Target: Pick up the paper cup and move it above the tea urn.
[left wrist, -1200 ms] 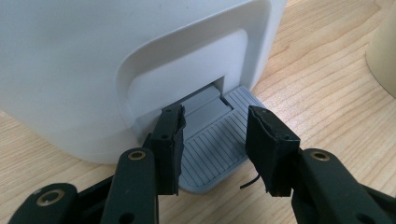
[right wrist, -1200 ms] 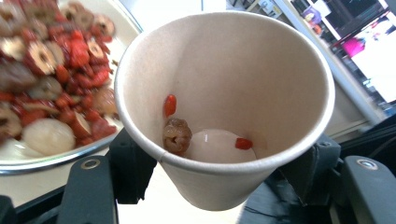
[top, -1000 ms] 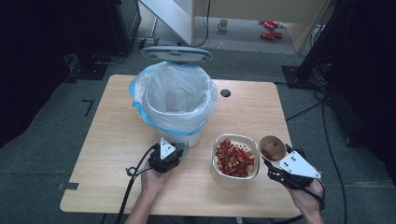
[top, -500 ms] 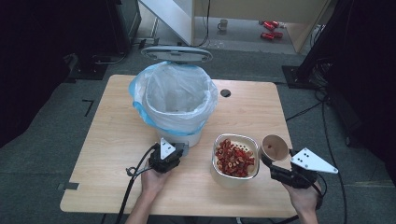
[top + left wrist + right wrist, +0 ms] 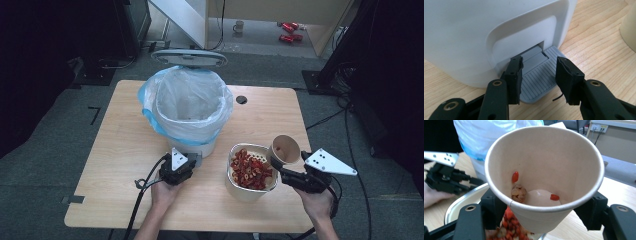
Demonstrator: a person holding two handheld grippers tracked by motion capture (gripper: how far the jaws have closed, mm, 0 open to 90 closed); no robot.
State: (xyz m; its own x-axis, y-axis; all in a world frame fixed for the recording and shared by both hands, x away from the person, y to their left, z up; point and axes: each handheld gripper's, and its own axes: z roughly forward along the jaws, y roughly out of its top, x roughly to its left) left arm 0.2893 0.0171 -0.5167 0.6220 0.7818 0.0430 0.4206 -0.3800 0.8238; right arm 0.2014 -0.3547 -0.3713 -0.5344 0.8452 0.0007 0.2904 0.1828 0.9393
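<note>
A white pedal bin [image 5: 190, 107] lined with a clear bag stands mid-table, its lid [image 5: 189, 57] raised at the back. My left gripper [image 5: 186, 162] is at the bin's base, its jaws closed onto the grey ribbed pedal [image 5: 539, 77] from both sides; the same gripper [image 5: 539, 61] is low over the wood. My right gripper [image 5: 282, 162] is shut on a paper cup [image 5: 286, 148], held tilted above the right edge of a cream bowl [image 5: 235, 187] full of red dried pieces. The cup [image 5: 544, 165] holds only a few red bits and one brown piece.
The wooden table [image 5: 125, 150] has a cable hole [image 5: 241, 99] behind the bowl. Cables trail from both grippers over the front edge. On the floor beyond the table lie a mug [image 5: 240, 26] and red items [image 5: 287, 31].
My right gripper has lifted the cup slightly and tipped it toward the bowl; the cup's inside now looks pale instead of dark. The left gripper has stayed on the pedal.
</note>
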